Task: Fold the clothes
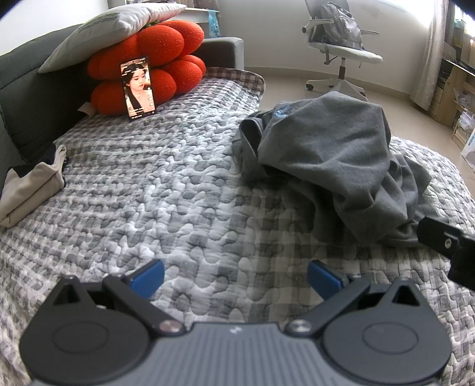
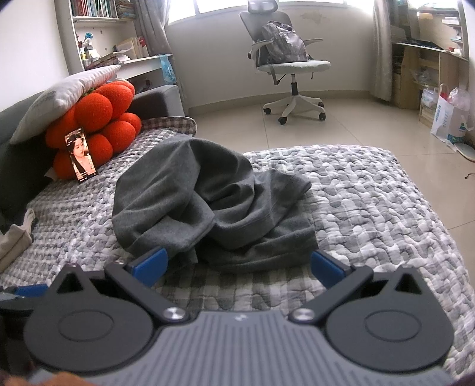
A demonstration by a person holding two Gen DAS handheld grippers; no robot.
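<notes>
A crumpled dark grey garment [image 1: 329, 154] [image 2: 207, 205] lies in a heap on the checked quilt [image 1: 166, 190] [image 2: 371, 202]. In the left wrist view it sits ahead and to the right of my left gripper [image 1: 236, 277], which is open over bare quilt with nothing between its blue pads. My right gripper [image 2: 239, 265] is open just short of the heap's near edge, its left pad [image 2: 151, 265] almost touching the cloth. Part of the right gripper [image 1: 454, 246] shows at the right edge of the left wrist view.
A folded beige garment [image 1: 28, 190] [image 2: 13, 242] lies at the quilt's left side. A phone [image 1: 138, 89] [image 2: 81, 157] leans on a red cushion [image 1: 154, 74] [image 2: 98, 124] under a white pillow [image 1: 109, 28]. An office chair [image 2: 285, 62] with a backpack stands on the tiled floor.
</notes>
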